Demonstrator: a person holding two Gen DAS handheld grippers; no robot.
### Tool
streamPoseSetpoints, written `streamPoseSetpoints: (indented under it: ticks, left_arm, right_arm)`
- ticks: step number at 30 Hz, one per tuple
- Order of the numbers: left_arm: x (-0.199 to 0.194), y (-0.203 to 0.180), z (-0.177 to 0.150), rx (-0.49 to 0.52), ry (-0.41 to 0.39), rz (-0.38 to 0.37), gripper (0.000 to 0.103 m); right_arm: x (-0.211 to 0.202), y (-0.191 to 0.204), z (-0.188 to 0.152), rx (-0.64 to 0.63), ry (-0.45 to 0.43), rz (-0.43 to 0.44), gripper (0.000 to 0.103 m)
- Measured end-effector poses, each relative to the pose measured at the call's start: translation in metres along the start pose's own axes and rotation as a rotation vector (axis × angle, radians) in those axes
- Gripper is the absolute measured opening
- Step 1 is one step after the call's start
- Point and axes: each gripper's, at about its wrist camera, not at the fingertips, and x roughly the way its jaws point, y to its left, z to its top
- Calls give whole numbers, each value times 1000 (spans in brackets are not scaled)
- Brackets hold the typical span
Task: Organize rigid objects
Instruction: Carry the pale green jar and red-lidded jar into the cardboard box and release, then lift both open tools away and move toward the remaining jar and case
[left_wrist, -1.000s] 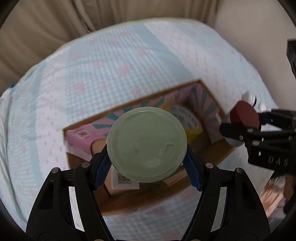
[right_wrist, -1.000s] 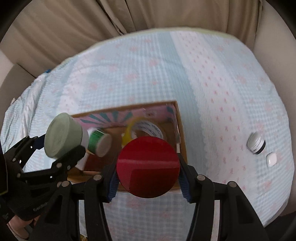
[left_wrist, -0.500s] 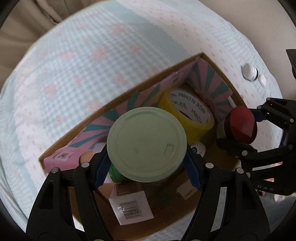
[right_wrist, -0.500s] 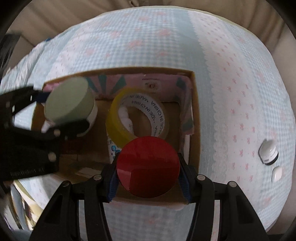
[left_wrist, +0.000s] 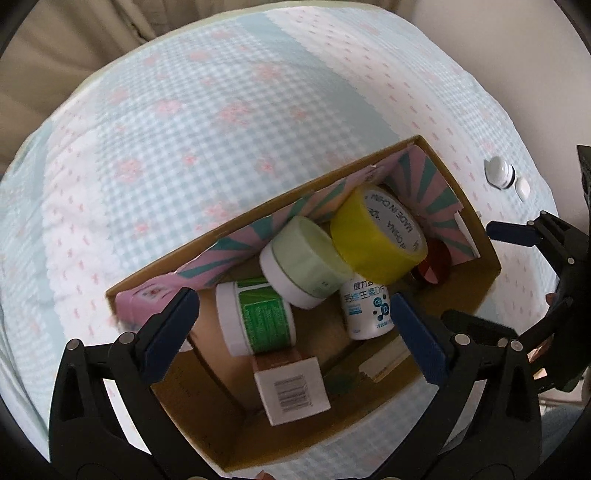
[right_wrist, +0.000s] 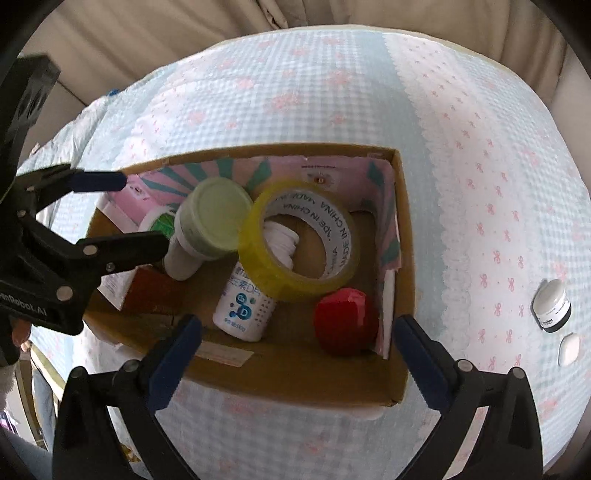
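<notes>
Inside the cardboard box (right_wrist: 402, 229) on the checked bedspread (right_wrist: 332, 92): pale green jar (right_wrist: 212, 218), yellow tape roll (right_wrist: 299, 243), red-lidded jar (right_wrist: 345, 319), white supplement bottle (right_wrist: 242, 310), green-labelled tub (left_wrist: 258, 317) and small barcoded carton (left_wrist: 291, 387), all crowded together.

Left gripper (left_wrist: 295, 339) above the box, fingers spread and opening, nothing between them; pale green jar lying free below, tipped against the tape roll and the patterned lining. Right gripper (right_wrist: 295, 354) likewise spread and opening, empty; red-lidded jar free in the near right corner of the box.

Progress, judged from present layout: most items boxed. Outstanding: small white bottle with dark band (right_wrist: 552, 304) and flat white cap-like piece (right_wrist: 569, 347), both lying on the bedspread well apart from the box, to its right in the right wrist view. Nature of the flat piece too small to tell.

Orientation: pale green jar tilted, lid end raised toward the right gripper's side, base down on the box floor. White supplement bottle on its side, long axis running from under the tape roll to the near wall. Tape roll leaning, its opening facing up and toward the right wrist camera. Green-labelled tub on its side. Red-lidded jar lid up, slightly canted.
</notes>
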Motion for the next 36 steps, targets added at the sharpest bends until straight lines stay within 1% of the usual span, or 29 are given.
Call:
streamPoseSetpoints:
  ticks: [5,11,13,15,19,23,25,27,29,30,32,34,36]
  left_arm:
    - [-15,3,-7,-32,-23,23,103]
    - [-49,6,-20,-86,-72,54,103]
    - [-65,7,-26,-130,-93,53,103]
    - [-80,5,-31,-149,-116,62,103]
    - [-114,-10,-36,-143,-158,106,103]
    - [-143,-29,-38,-140,-208,145,103]
    - [-158,-42,-39,-146,-242,166,103]
    - [-169,-56,-37,-160,-265,162,103]
    - [-177,-71,-34,-171,-281,134,103]
    - [-180,-84,-32,-176,-288,127,103]
    - [-183,-104,-27,-173,-298,129,103]
    - [-185,-132,-19,-166,-316,150,103]
    - [-185,-161,-11,-171,-336,176,103]
  right_arm:
    - [-15,0,2,-7,-27,-7,103]
    - [-41,7,2,-15,-67,-5,103]
    - [-56,9,1,-23,-85,-7,103]
    - [-67,14,1,-29,-87,-5,103]
    - [-105,19,-3,-20,-122,0,103]
    - [-142,12,-9,40,-157,-11,103]
    - [-160,1,-13,77,-166,-7,103]
    - [-177,-13,-18,104,-181,-11,103]
    - [-190,-28,-23,127,-195,-32,103]
    - [-200,-40,-27,149,-204,-67,103]
    - [-212,-59,-33,177,-215,-90,103]
    - [-225,-88,-41,204,-215,-101,103]
    - [-233,-114,-47,204,-213,-119,103]
